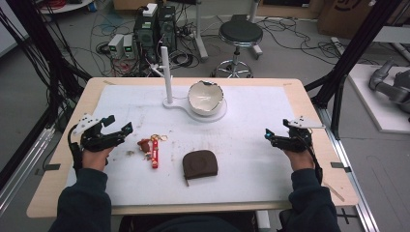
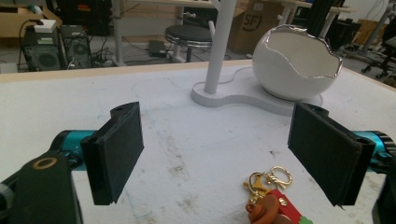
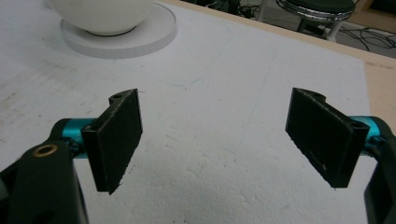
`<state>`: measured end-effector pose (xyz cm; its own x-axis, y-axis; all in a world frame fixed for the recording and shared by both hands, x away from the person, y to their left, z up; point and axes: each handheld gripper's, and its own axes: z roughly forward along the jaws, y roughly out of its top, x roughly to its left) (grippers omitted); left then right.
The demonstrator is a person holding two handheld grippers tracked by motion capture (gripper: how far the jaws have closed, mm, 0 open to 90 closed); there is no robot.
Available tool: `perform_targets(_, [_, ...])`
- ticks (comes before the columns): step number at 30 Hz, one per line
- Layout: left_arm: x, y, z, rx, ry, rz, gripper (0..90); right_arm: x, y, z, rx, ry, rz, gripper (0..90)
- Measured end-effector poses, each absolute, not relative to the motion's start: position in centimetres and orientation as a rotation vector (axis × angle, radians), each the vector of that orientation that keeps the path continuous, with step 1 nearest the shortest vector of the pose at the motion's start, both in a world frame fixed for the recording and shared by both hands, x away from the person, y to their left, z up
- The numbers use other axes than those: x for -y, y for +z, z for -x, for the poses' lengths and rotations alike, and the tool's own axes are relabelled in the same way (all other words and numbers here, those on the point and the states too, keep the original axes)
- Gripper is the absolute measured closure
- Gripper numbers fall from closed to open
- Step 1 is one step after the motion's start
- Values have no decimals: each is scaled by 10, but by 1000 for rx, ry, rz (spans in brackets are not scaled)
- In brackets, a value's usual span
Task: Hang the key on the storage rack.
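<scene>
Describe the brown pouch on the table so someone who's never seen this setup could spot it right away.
Start at the white mat covering the table, then look at its near edge, about midway between the two grippers. The brown pouch lies there flat, right of the red keychain; it is the one dark, rounded, solid shape.

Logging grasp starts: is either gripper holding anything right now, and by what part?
Nothing is held. The left gripper and the right gripper are both open over the white table cover, with nothing between their jaws.
</scene>
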<state>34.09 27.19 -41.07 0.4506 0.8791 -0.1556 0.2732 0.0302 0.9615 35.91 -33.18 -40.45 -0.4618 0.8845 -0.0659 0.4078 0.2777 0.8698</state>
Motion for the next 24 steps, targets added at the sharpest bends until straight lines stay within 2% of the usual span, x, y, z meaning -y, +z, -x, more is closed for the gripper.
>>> perform_targets(11, [-255,-416,-338,-1119,607,-1611,203,334,-406,-360,-1990,1124,-1169,190])
perform_targets(15, [-243,-420,-333,-1185,561,-1672,270,336,-407,-360,-1992,1134,-1174,190])
perform_targets(24, [-224,-428,-310,-1249,521,-1722,270,333,-407,-362,-1999,1144,-1160,190])
